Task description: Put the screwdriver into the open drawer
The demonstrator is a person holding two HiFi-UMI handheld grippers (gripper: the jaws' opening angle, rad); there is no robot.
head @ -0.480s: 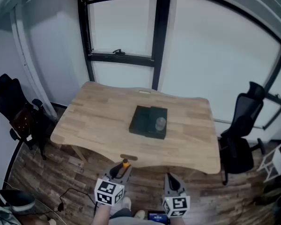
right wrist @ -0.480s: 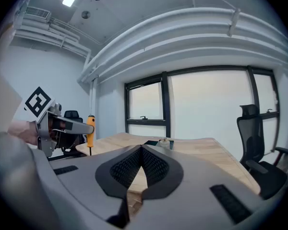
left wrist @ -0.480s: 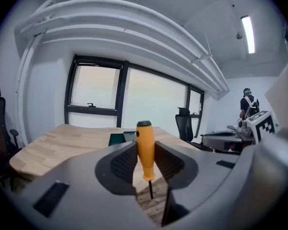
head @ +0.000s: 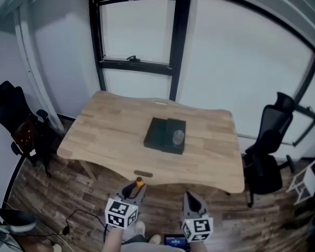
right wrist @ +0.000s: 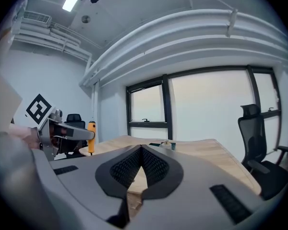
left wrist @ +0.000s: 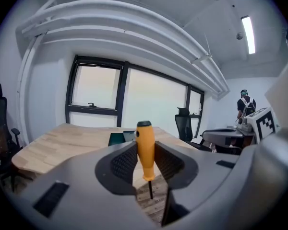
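Note:
An orange-handled screwdriver (left wrist: 145,150) stands upright, blade down, with my left gripper (left wrist: 145,146) shut on its handle. In the head view this gripper (head: 135,189) and the screwdriver (head: 139,182) hover over the floor just before the wooden table's (head: 105,135) front edge. A dark box with its drawer (head: 165,135) sits mid-table, with a small pale round object on it; I cannot tell how far it is open. My right gripper (head: 190,198) is beside the left, its jaws (right wrist: 142,150) shut on nothing. The right gripper view also shows the screwdriver (right wrist: 91,137) at the left.
Black office chairs stand left (head: 13,114) and right (head: 270,140) of the table. A dark-framed window (head: 139,35) is behind it. A cable (head: 76,219) lies on the wood floor at lower left. A person (left wrist: 245,104) stands far off beyond another desk.

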